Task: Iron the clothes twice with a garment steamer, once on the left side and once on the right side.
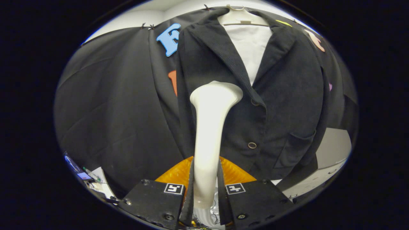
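Note:
A dark jacket (281, 95) over a white shirt (250, 48) hangs on a pale hanger (243, 19) against the booth wall. My gripper (206, 188) is shut on the white handle of a garment steamer (209, 134), both fingers pressing its sides. The steamer rises straight ahead of the fingers. Its flared head (216, 94) lies against the jacket's left front panel, level with the top button (254, 102) and just left of it. A second button (252, 145) sits lower, right of the handle. An orange part of the steamer (238, 172) shows behind the fingers.
Black cloth (111, 111) hangs left of the jacket. A pale table or counter surface (332, 150) lies below right of the jacket hem. Small cluttered items and a screen (84, 175) sit at the lower left.

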`<act>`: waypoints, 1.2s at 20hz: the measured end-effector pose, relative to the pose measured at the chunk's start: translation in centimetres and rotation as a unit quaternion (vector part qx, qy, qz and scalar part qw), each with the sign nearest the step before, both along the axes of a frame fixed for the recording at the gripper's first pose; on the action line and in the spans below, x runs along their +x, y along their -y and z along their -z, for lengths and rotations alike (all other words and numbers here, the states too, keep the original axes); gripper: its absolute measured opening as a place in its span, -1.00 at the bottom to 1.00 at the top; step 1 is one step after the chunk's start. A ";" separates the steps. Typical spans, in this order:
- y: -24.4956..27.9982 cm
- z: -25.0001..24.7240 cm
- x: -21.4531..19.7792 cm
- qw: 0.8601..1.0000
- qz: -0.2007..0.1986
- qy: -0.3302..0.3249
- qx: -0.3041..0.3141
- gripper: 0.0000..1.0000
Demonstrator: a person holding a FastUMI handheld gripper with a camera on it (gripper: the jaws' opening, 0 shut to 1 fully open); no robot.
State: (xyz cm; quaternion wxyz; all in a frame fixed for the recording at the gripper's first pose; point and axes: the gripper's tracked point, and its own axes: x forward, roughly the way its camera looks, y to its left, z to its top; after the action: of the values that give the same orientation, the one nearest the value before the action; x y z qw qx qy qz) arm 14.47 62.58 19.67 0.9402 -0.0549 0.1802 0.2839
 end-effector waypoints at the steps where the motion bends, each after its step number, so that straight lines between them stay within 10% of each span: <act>1: 0.2 0.5 0.1 1.000 0.001 -0.004 -0.004 -0.31; 24: 1.9 10.4 1.3 0.996 0.005 -0.078 -0.047 -0.31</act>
State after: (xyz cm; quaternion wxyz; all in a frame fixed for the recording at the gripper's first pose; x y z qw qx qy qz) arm 15.73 60.70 9.31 0.9209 -0.0759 0.2662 0.2743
